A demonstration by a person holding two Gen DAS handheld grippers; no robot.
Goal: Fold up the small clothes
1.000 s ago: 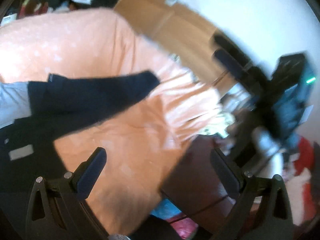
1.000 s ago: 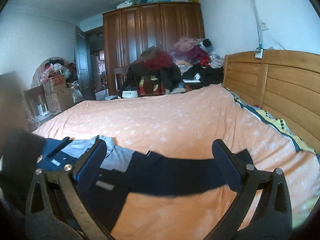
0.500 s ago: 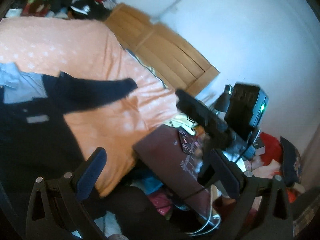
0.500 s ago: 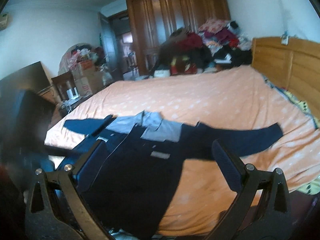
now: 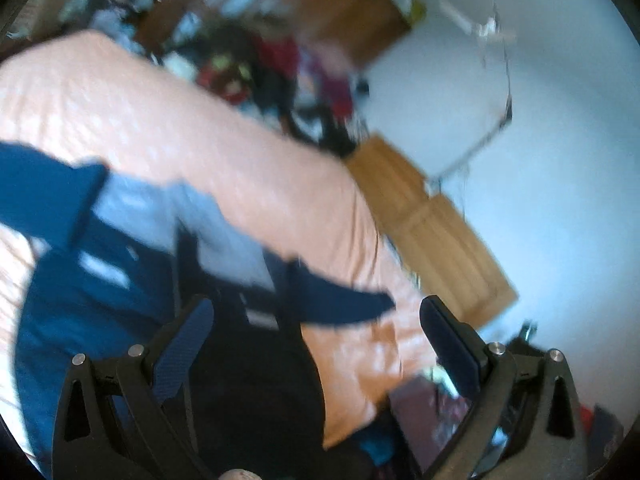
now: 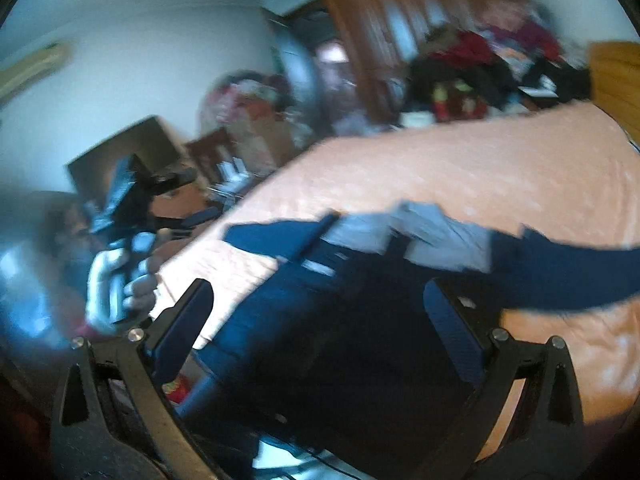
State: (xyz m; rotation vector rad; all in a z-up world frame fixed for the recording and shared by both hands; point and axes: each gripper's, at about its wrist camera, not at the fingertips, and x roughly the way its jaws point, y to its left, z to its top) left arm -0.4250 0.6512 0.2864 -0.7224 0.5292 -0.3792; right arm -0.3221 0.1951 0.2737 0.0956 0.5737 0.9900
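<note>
A navy jacket with a light grey collar (image 5: 132,280) (image 6: 360,300) lies spread on the orange bedspread (image 5: 200,128) (image 6: 500,168), sleeves stretched out to both sides. My left gripper (image 5: 316,344) is open above the jacket's lower body, nothing between its fingers. My right gripper (image 6: 320,324) is open too, hovering over the jacket's dark body. In the right wrist view the left gripper (image 6: 132,216) shows at the far left, held by a gloved hand (image 6: 116,280). Both views are motion-blurred.
A wooden headboard (image 5: 432,228) stands at the bed's right side under a white wall. A wooden wardrobe (image 6: 400,20) and a heap of clothes (image 6: 480,64) lie beyond the bed. Boxes and clutter (image 6: 256,120) fill the left side, and a dark bedside surface (image 5: 420,412) sits low.
Both grippers have swung and tilted. The left view has turned from the bedside clutter back over the jacket. The right gripper has come closer to the jacket's body.
</note>
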